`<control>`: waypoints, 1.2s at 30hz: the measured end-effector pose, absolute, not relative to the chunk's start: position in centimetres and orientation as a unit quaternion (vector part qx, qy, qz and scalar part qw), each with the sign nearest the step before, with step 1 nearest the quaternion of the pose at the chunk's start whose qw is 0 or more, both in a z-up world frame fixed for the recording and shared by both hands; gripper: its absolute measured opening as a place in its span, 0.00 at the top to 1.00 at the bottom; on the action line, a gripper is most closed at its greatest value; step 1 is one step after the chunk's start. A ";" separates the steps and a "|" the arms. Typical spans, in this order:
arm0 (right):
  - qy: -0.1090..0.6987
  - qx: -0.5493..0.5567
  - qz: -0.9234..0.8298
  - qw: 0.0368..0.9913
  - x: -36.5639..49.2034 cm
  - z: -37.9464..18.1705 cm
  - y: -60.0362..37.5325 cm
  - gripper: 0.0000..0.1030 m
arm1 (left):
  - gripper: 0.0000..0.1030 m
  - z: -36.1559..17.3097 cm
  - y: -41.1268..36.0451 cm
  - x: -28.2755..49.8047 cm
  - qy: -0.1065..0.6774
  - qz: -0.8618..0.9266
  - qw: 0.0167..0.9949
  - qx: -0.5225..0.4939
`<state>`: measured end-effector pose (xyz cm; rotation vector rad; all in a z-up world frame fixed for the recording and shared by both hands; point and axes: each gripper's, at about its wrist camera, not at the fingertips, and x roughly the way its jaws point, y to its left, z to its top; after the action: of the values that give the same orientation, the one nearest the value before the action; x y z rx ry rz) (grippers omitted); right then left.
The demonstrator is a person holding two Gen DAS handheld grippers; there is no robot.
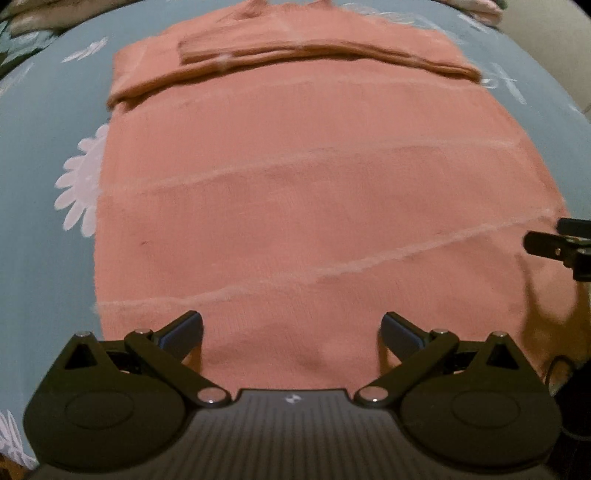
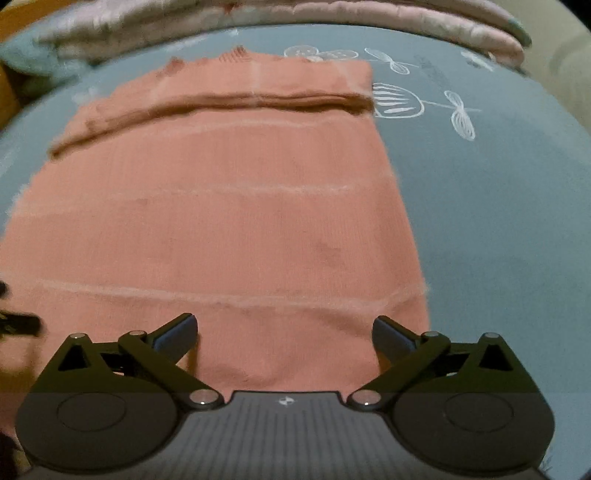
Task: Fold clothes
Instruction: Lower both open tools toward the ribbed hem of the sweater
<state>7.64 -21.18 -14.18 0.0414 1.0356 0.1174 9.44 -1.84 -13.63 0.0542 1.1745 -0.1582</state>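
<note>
Left wrist view: salmon-pink ribbed knit garment point(image 1: 295, 206) lies flat on a grey-blue bed sheet printed with white flowers point(image 1: 48, 184), filling most of the frame. Pale horizontal stripes cross the knit. At the far end a sleeve-like band point(image 1: 325, 55) is laid across the body, its doubled edge thick and rounded. Left gripper point(image 1: 291, 332) hovers over the near hem, jaws spread wide, nothing between them. The tip of the other tool shows at the right edge. Right wrist view: same garment, right side edge straight and clean against the sheet; pinkish quilted bedding point(image 2: 332, 14) is bunched along the far side. Right gripper point(image 2: 284, 334) likewise stands apart and empty over the near hem, close to the near right corner. Judgement: sleeves are in and the body is still full length, so the lengthwise fold is in hand; it calls for each claw to pinch a near hem corner. Knit looks soft and stretchy, prone to sagging.
</note>
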 end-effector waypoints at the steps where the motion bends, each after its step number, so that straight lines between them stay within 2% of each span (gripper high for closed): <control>1: 0.496 0.022 0.057 0.866 7.3 -14.2 -21.2 0.00 | 0.01 -13.6 -2.3 9.3 0.553 -0.085 0.828 0.030; 6: 0.501 0.036 0.060 0.862 5.4 -14.0 -21.3 0.00 | 0.01 -14.6 -3.8 8.5 0.562 -0.102 0.818 0.058; 18: 0.517 0.026 0.014 0.856 1.7 -13.7 -22.0 0.00 | 0.01 -14.4 -2.9 6.6 0.565 -0.093 0.818 0.052; 22: 0.501 0.055 0.005 0.864 0.0 -11.5 -22.6 0.00 | 0.01 -12.6 -2.4 5.9 0.575 -0.094 0.812 0.041; 30: 0.431 0.091 -0.040 0.897 -3.6 -5.1 -26.2 0.00 | 0.01 -7.4 -1.8 3.0 0.529 -0.102 0.842 0.031; 36: 0.416 0.066 0.014 0.907 -4.4 -4.6 -23.7 0.01 | 0.01 -6.5 -2.2 0.4 0.497 -0.110 0.860 0.036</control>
<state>-4.35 -23.72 -4.63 0.1352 0.8583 0.0291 0.35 -2.18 -6.47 0.0761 1.0436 -0.2315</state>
